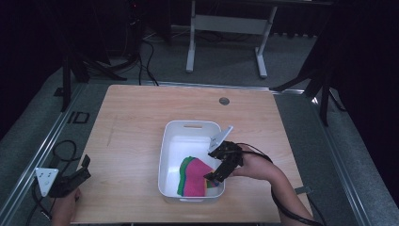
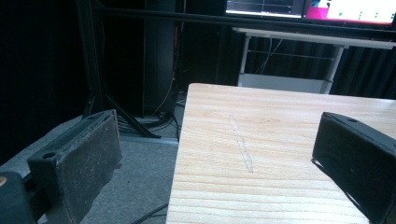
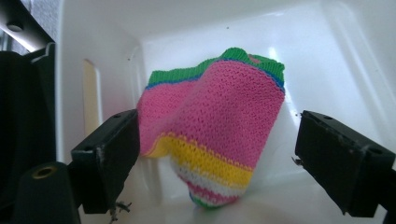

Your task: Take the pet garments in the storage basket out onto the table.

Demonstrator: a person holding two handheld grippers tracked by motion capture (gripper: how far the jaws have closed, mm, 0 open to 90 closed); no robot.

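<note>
High view, table: a light wooden table [image 1: 141, 122] with a white plastic bin [image 1: 169, 146] standing a little right of centre, its long axis running away from the person and a handle slot in its far wall.
High view, cloth: a knitted cloth [image 1: 193, 176], pink with green edging, lies in the near half of the bin, its long axis running roughly near to far.
High view, right gripper: the right gripper [image 1: 212, 178] dips over the bin's near right rim, tips pointing down at the cloth's right edge; the jaw gap is too small to judge from here.
High view, left gripper: the left gripper [image 1: 85, 165] sits well apart, at the table's near left corner, held by a hand [image 1: 66, 207], jaws pointing up the table.
Left gripper view, jaws: spread wide, with nothing between them.
Left gripper view, surroundings: the left pad hangs past the table edge over grey floor [image 2: 140, 186], the right one is over bare wood, where a pale scuff mark [image 2: 240, 144] runs lengthwise.
Right gripper view, jaws: wide apart, one on each side of the cloth, the left pad just beside its pink edge; I cannot tell if it touches.
Right gripper view, cloth: rumpled and humped on the white bin floor, green border at the far end, yellow, white and pink stripes at the end nearest the camera.
</note>
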